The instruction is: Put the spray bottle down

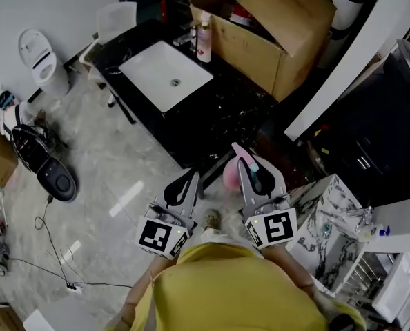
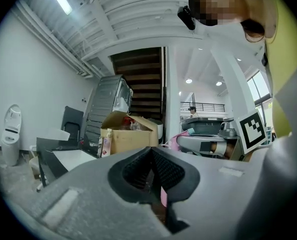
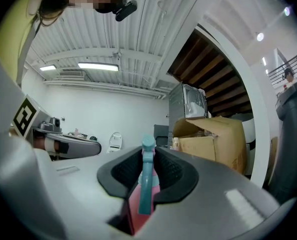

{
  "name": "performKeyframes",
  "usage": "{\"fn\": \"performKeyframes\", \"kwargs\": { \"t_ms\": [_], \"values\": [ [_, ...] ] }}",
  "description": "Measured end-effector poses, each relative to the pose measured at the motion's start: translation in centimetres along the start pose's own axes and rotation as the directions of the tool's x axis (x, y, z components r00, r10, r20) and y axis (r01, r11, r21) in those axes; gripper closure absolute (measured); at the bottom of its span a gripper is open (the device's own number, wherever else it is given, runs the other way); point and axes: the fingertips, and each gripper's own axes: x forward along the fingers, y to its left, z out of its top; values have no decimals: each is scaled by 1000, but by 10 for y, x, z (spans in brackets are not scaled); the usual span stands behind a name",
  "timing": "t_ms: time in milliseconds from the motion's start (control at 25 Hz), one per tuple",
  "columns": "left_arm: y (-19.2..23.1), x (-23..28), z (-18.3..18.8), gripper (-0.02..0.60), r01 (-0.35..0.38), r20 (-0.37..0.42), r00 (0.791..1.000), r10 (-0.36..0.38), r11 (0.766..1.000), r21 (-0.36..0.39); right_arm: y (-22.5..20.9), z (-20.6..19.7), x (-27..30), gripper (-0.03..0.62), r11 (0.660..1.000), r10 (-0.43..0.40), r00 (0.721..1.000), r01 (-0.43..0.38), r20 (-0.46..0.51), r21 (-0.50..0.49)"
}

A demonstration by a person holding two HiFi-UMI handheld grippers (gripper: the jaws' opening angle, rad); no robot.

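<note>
Head view, holder: a person (image 1: 232, 288) in a yellow top holds both tools out level over the marble floor (image 1: 101, 178)
Head view, right gripper (image 1: 250, 164): closed on the spray bottle (image 1: 230, 176), whose pink body hangs on the tool's left side, just right of the left gripper (image 1: 186, 183)
Head view, far side: a black counter (image 1: 212, 116) with a white sink (image 1: 165, 74) let into it; a cardboard box (image 1: 274, 40) stands on its far right end
Head view, bottle's place: in the air, near the counter's near edge and not over it yet

Left gripper view, fingers: pressed together with only a thin slit, nothing between them; a bit of pink shows beyond
Left gripper view, background: counter and sink at left, box behind them

Right gripper view, fingers: narrow, both ribbed pads clamped on the bottle's upper part; the teal spray head (image 3: 147, 148) pokes up between them, pink body below
Right gripper view, background: box at right, further off

Handling, judged: thin smooth plastic, likely light unless full, slick, and the walls would give under a hard squeeze
Where to hold, judged: the stiff neck under the spray head, as now, clear of the trigger
Setting down, judged: keep it upright, base flat on bare counter, then let go; a tilted landing could tip it
</note>
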Motion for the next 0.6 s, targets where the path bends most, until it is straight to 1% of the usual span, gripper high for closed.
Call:
{"fn": "performKeyframes", "kwargs": {
  "t_ms": [240, 600],
  "values": [
    [19, 47, -5, 583, 16, 4, 1000, -16, 1000, -3, -34, -11, 34, 530, 1000, -14, 1000, 14, -4, -5],
    [31, 79, -13, 583, 57, -14, 998, -58, 998, -18, -54, -24, 54, 530, 998, -69, 997, 69, -19, 2]
  ]
}}
